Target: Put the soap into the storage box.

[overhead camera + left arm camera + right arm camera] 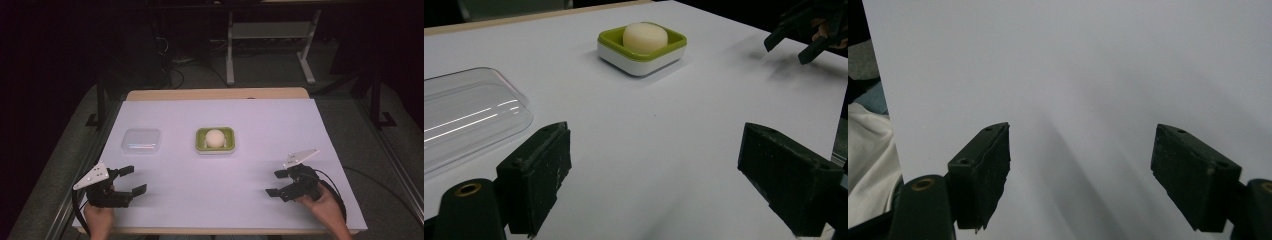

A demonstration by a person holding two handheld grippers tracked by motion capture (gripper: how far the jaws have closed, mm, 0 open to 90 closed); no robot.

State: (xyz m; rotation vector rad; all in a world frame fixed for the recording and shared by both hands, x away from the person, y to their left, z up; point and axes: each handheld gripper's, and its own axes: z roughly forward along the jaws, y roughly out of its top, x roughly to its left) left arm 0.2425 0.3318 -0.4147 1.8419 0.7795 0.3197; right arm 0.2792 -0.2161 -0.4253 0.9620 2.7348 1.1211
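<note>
**Both grippers wait empty, soap dish ahead**

While the white soap point(215, 138) sits in its green dish point(200, 145) mid-table, the clear lid point(141, 140) lies well apart to its left, probably set aside so it can go over the dish. The left gripper point(132, 180) and right gripper point(277, 183) rest near the table's front edge, jaws wide apart, holding nothing.

glossy clear plastic lid point(141, 140), matt white table sheet point(215, 195), smooth green-rimmed plastic dish point(215, 140).
</note>
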